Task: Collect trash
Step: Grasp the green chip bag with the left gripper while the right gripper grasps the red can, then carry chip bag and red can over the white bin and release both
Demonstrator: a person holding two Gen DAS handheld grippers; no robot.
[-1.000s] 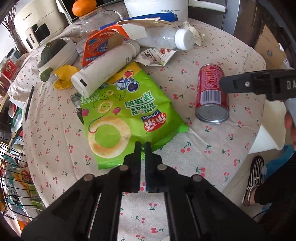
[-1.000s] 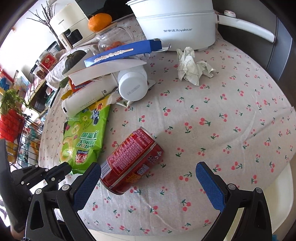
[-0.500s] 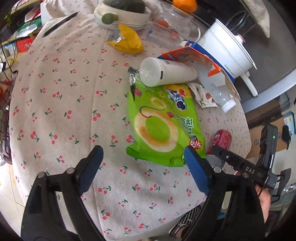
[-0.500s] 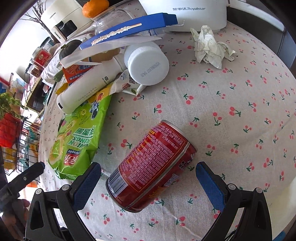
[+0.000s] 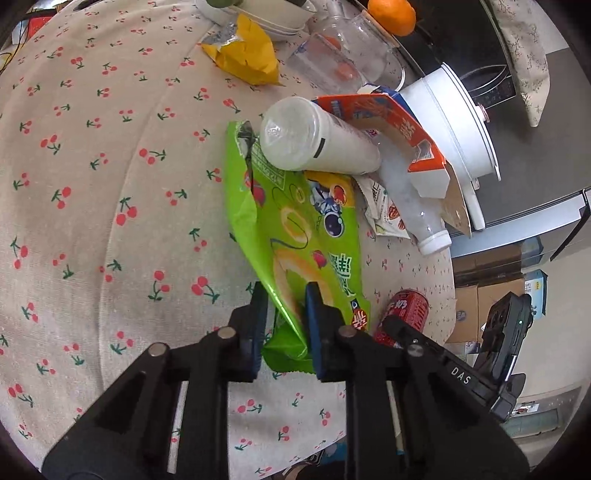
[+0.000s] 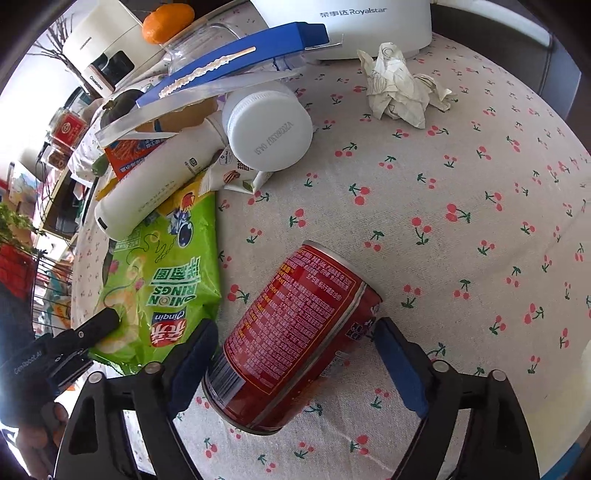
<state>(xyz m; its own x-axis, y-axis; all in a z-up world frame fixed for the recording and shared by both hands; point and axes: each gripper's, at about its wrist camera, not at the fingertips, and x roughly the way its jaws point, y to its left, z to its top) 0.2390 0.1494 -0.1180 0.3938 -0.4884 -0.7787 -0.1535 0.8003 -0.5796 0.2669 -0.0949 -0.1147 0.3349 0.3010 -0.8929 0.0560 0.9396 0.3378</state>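
A green onion-rings snack bag [image 5: 295, 236] lies on the cherry-print tablecloth; it also shows in the right wrist view [image 6: 162, 273]. My left gripper [image 5: 282, 299] has closed on the bag's near end, and the foil bulges up between its pads. A red drink can [image 6: 295, 328] lies on its side. My right gripper [image 6: 295, 336] is around the can with its jaws closing in, the blue pads at or just off the can's sides. The can also shows in the left wrist view [image 5: 406, 308], partly behind the right gripper.
A white bottle [image 5: 314, 144], a capped clear bottle [image 6: 267, 129], an orange-blue carton [image 5: 391, 125], sachets [image 5: 386, 214], yellow wrapper [image 5: 247, 57] and crumpled paper [image 6: 399, 88] lie on the table. A white cooker [image 6: 369, 26], glass jar [image 5: 343, 62] and orange [image 5: 391, 14] stand behind.
My left gripper opened, moved in over the green bag and closed on its near end. My right gripper moved forward around the can and its jaws narrowed.
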